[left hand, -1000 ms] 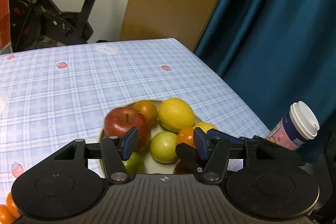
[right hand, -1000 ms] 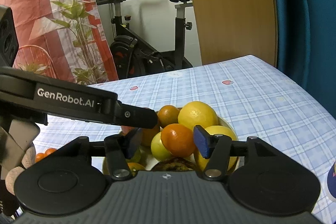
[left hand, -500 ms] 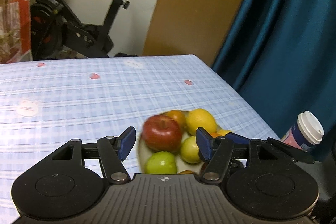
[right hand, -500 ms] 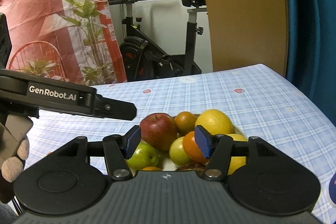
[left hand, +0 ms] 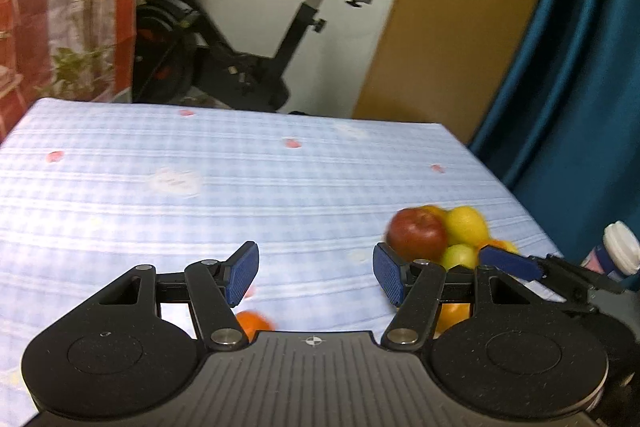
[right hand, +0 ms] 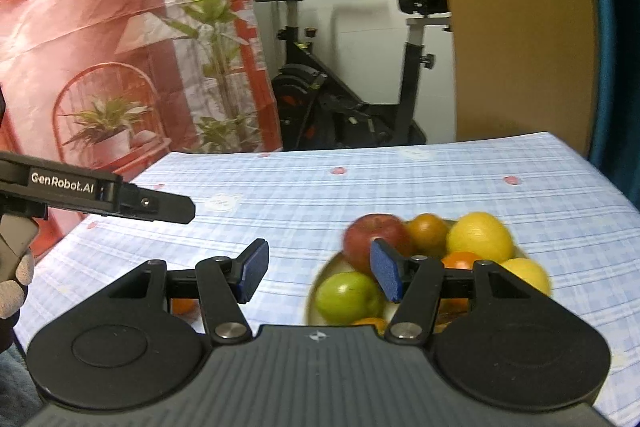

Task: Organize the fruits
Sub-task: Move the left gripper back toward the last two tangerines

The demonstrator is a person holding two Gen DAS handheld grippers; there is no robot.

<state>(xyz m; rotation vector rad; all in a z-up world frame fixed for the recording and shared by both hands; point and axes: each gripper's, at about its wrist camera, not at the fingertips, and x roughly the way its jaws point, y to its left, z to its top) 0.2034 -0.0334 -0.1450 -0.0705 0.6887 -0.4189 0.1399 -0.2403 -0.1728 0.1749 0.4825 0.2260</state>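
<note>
A pale plate on the checked cloth holds a red apple, a green apple, a lemon and several oranges. My right gripper hovers open at the plate's left rim, nothing between its pads. My left gripper is open and empty over bare cloth, left of the plate. Its black body shows at the left of the right wrist view. In the left wrist view the red apple sits beyond the right pad. A loose orange lies on the cloth under the left finger.
A paper cup with a white lid stands near the table's right edge, by the blue curtain. An exercise bike stands beyond the far edge. A gloved hand grips the left tool.
My left gripper has pulled back and left off the plate, so the fruit now sits at its right, and its jaws stand a little wider. The right gripper has shifted left and slightly up.
</note>
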